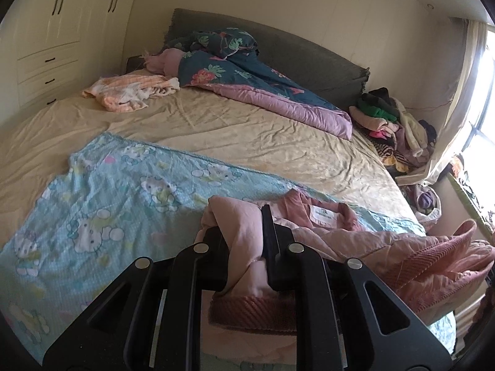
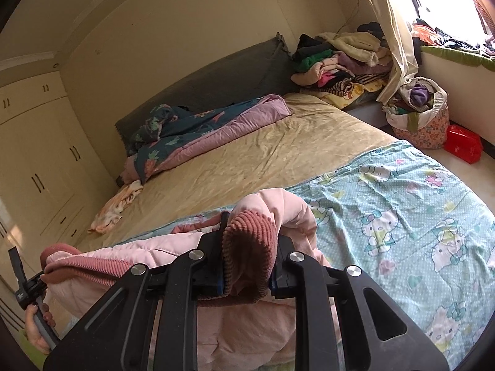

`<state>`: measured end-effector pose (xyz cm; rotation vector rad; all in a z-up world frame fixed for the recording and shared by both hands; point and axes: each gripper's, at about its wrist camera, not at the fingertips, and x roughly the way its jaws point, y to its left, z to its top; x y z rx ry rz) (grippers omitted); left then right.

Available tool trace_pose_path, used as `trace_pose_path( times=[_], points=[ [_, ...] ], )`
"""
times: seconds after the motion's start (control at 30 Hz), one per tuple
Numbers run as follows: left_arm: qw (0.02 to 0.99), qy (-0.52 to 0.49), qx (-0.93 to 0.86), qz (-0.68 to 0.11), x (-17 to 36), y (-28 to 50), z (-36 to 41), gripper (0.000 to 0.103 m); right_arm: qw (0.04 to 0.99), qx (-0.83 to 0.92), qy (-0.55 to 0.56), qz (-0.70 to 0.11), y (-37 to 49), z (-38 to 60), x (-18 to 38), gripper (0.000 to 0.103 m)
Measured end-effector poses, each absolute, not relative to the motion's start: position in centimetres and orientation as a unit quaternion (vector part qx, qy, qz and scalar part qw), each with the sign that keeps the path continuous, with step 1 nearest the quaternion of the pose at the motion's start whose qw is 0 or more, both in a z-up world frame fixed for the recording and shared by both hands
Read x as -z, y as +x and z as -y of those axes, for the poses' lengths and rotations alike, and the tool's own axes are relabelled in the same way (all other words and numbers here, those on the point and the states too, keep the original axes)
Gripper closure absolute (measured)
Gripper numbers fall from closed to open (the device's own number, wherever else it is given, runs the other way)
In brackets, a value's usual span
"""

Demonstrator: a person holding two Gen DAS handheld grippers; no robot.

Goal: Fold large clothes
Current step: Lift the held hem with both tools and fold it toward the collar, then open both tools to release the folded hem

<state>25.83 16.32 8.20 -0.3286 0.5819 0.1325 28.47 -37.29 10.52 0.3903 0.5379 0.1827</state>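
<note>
A pink quilted jacket (image 1: 355, 247) with darker ribbed cuffs and hem hangs between my two grippers above the near end of the bed. My left gripper (image 1: 244, 225) is shut on a fold of the jacket near its ribbed hem. My right gripper (image 2: 247, 232) is shut on a ribbed cuff of the jacket (image 2: 173, 253). The left gripper also shows at the far left of the right wrist view (image 2: 18, 275), held by a hand. The collar label faces up in the left wrist view.
A blue cartoon-cat sheet (image 1: 102, 216) lies over the near part of the beige bed (image 1: 247, 130). A dark floral quilt (image 1: 247, 74) and an orange cloth (image 1: 130, 89) lie near the headboard. Piled clothes (image 2: 343, 61), a full laundry basket (image 2: 423, 114) and a red box (image 2: 464, 147) stand beside the bed.
</note>
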Motion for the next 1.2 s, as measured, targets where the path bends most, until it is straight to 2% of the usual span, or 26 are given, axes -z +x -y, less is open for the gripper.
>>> trace_pose_path(
  times=[0.47,0.57,0.8,0.87,0.93,1.13,1.2],
  points=[
    [0.936,-0.126,-0.089,-0.317,-5.1,32.0,-16.1,0.093,0.928,-0.078,0.196,-0.308,34.7,37.2,-7.3,0.084],
    [0.935,-0.120,-0.090,-0.320,-4.6,32.6,-15.9,0.093,0.922,-0.083,0.209,-0.316,35.5,37.5,-6.5,0.081],
    [0.936,-0.105,-0.092,-0.322,-4.1,33.4,-15.2,0.093,0.911,-0.111,0.244,-0.314,36.3,38.2,-5.6,0.066],
    [0.936,-0.106,-0.092,-0.324,-3.9,33.7,-15.2,0.093,0.913,-0.119,0.242,-0.306,36.2,38.1,-5.7,0.056],
    [0.935,-0.106,-0.091,-0.324,-3.7,33.9,-15.2,0.093,0.920,-0.121,0.232,-0.291,35.7,37.9,-6.0,0.037],
    [0.934,-0.104,-0.088,-0.330,-3.1,34.8,-15.0,0.092,0.941,-0.126,0.138,-0.281,34.0,35.6,-5.6,0.021],
    [0.934,-0.101,-0.089,-0.331,-2.8,35.0,-14.9,0.090,0.942,-0.117,0.100,-0.299,33.9,34.8,-4.4,0.019]
  ],
)
